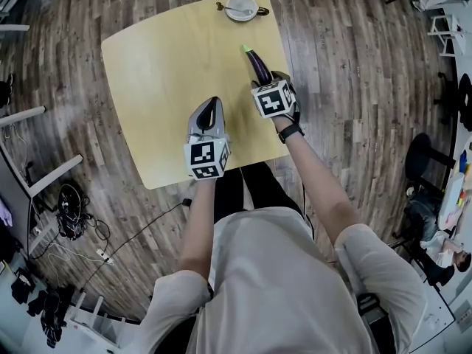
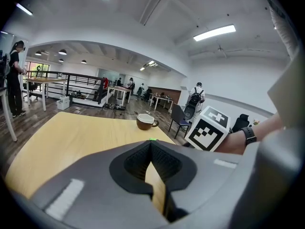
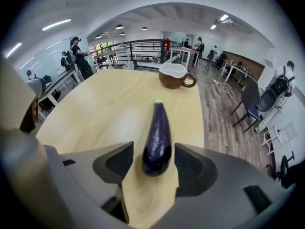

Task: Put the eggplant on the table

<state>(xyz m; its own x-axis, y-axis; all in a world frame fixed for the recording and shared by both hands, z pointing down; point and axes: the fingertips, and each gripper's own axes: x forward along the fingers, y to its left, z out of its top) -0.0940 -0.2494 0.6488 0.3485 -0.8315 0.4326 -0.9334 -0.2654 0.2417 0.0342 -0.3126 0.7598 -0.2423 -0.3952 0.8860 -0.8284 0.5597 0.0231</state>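
Observation:
The dark purple eggplant (image 1: pixel 258 63) with a green stem tip lies on the light wooden table (image 1: pixel 169 65), near its right edge. In the right gripper view the eggplant (image 3: pixel 158 137) rests on the wood with its thick end between my jaws. My right gripper (image 1: pixel 267 80) (image 3: pixel 153 163) is open, and a narrow gap shows on each side of the eggplant. My left gripper (image 1: pixel 212 103) hovers over the table's near part, left of the right one. Its jaws (image 2: pixel 150 149) meet at the tips, shut on nothing.
A brown cup on a white saucer (image 1: pixel 242 7) (image 3: pixel 174 75) (image 2: pixel 146 121) stands at the table's far edge. Wooden floor surrounds the table. Cables lie on the floor (image 1: pixel 74 212) at the left. People and other desks are far off in the room.

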